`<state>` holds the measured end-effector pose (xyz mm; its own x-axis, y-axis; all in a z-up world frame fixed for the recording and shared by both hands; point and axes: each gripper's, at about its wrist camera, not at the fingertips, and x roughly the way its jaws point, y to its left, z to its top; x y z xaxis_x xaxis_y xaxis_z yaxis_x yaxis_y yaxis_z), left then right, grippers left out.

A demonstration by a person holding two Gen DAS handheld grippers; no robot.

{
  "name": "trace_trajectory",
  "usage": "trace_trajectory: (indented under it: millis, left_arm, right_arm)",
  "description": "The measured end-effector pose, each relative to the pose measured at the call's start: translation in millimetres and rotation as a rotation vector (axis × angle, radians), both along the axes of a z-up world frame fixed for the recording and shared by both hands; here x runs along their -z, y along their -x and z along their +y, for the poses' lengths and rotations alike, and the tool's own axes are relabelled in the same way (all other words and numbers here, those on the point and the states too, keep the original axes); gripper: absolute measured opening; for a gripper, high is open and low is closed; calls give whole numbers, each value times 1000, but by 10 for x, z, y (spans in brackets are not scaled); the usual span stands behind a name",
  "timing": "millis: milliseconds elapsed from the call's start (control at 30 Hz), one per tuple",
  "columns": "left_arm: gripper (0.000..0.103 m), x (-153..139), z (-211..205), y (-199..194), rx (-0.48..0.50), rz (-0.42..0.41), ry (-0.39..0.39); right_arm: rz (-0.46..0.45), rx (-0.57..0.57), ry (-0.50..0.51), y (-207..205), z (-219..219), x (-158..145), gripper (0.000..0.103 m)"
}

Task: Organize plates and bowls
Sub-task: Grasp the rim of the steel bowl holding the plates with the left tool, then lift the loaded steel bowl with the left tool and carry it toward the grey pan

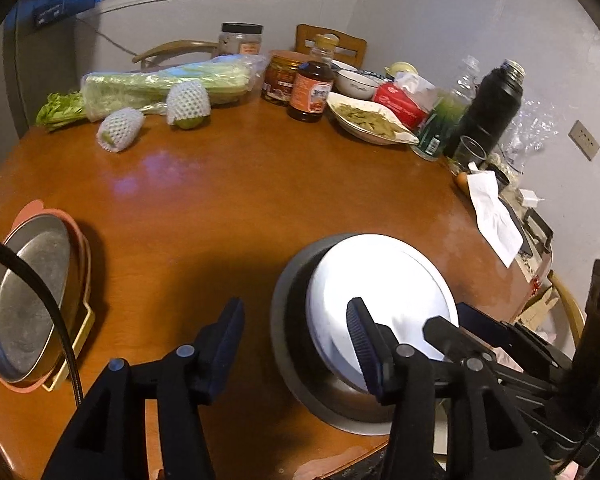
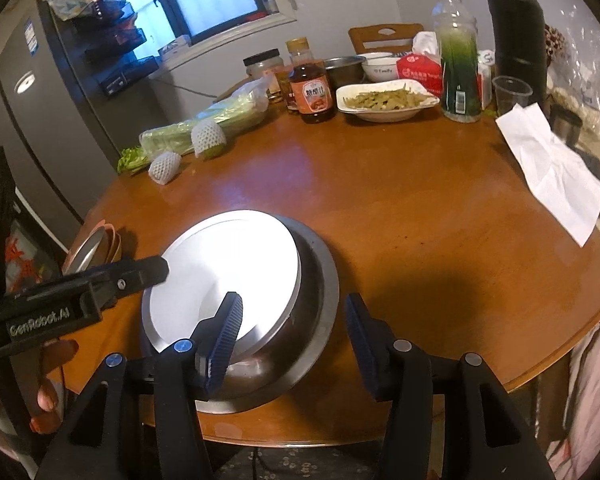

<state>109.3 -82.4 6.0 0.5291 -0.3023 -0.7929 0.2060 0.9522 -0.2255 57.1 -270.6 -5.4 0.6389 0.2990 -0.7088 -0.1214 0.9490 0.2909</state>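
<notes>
Fingers of both grippers, left gripper [image 1: 296, 346] and right gripper [image 2: 294, 344], spread, grasping nothing. White plate [image 2: 224, 276] tilts in steel bowl [image 2: 316, 304], near tabletop [image 2: 400, 216] edge, between them; nearer right gripper.

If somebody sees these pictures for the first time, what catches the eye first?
First comes the bright white round plate, lying tilted in a steel bowl at the near edge of the round wooden table, between both open tools. Next is the stack of steel and orange dishes at the table's left edge, then the crowded bottles and food along the far side.
</notes>
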Motion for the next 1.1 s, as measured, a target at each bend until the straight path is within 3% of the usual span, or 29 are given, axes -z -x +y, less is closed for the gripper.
trace_trajectory:
  millis: [567, 1100]
  left_arm:
    - [54, 209, -131, -118, 22, 38, -25]
    - [52, 327, -191, -133, 48, 55, 0]
  right_arm:
    - [58, -28, -32, -108, 79, 173, 58]
    - [34, -53, -20, -124, 144, 231, 57]
